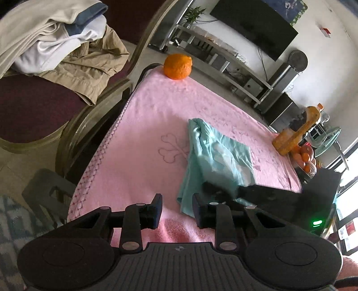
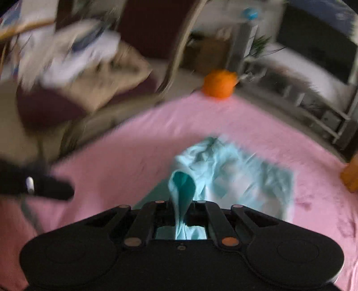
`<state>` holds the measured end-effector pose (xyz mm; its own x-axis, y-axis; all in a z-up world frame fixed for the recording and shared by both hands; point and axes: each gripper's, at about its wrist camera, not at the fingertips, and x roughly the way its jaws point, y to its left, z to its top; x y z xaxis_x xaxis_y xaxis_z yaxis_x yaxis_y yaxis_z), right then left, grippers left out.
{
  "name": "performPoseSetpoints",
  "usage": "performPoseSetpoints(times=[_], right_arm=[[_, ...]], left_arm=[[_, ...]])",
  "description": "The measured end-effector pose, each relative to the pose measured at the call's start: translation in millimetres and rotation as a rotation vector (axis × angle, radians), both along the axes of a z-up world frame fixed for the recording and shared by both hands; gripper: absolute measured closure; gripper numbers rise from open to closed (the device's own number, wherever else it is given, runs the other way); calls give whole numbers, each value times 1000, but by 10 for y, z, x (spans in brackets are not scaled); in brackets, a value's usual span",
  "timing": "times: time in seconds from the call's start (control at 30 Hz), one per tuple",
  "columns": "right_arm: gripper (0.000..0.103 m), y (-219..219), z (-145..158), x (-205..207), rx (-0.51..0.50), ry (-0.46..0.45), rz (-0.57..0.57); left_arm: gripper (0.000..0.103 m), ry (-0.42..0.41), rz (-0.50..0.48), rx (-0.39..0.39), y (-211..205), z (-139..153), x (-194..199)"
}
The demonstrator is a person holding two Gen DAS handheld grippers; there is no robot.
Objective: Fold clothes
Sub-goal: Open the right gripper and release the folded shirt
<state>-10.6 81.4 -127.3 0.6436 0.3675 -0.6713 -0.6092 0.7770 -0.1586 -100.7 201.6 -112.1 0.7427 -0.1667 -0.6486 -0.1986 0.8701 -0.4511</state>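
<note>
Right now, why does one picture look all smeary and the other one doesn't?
Right wrist view: motion-smeared, so the orange and chair clothes streak, while the right tool pinching the teal garment looks sharper. Left wrist view: crisp, merely fisheye-bent at its edges.

White walls [image 1: 313,13] behind a dark flat screen [image 1: 255,24] over a low metal-framed shelf unit [image 1: 223,56], potted plant [image 1: 194,13] at its end, maroon-cushioned chair [image 1: 33,103] on pale floor [image 1: 138,48], daylight from window [image 1: 349,179] at right.
</note>
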Motion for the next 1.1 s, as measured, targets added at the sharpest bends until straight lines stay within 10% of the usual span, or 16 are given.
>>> performPoseSetpoints(times=[0.27, 0.47, 0.77, 0.97, 1.1], right_arm=[[89, -85, 12, 50, 84, 139, 45], [80, -580, 239, -154, 259, 411, 203], [76, -1678, 347, -13, 373, 333, -242], [77, -1462, 73, 59, 269, 256, -171], [79, -1380, -106, -10, 140, 201, -74]], left_arm=[[77, 4, 33, 3, 30, -28, -10], [78, 29, 60, -13, 52, -48, 41], [83, 40, -147, 173, -611, -22, 667], [81, 173, -315, 512, -1212, -361, 871], [81, 195, -298, 568, -1187, -352, 740]])
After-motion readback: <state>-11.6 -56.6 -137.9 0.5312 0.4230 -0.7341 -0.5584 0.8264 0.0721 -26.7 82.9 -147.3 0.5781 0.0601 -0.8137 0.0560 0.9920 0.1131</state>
